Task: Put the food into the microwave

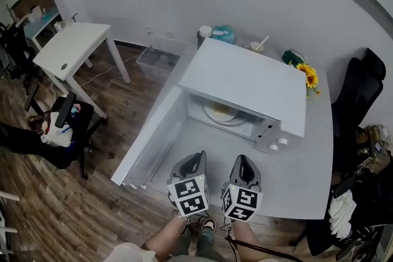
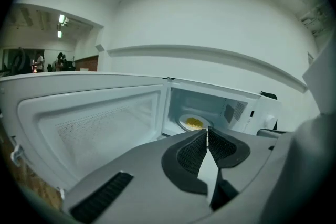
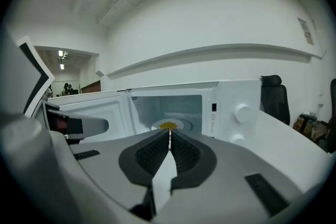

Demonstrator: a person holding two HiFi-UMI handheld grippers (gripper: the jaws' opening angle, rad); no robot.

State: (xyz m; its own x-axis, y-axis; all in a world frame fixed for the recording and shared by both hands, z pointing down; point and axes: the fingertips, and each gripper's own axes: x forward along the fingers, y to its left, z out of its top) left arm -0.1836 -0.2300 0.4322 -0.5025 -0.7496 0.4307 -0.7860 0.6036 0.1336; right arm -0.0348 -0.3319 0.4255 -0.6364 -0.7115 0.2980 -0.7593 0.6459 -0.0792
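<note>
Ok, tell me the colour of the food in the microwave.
The food is yellow, clearest in the left gripper view.

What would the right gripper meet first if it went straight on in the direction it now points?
Probably the plate of yellow food inside the open microwave; the shut right gripper lines up with it. Depth is unclear, so the cavity floor might come first.

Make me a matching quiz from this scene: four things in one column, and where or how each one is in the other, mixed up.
Things:
1. plate of food
2. microwave door
3. sunflower
4. right gripper

Place or state:
A. swung open
B. shut, empty
C. inside the microwave
D. by the microwave's far right corner

Pairs: 1-C, 2-A, 3-D, 4-B
</note>
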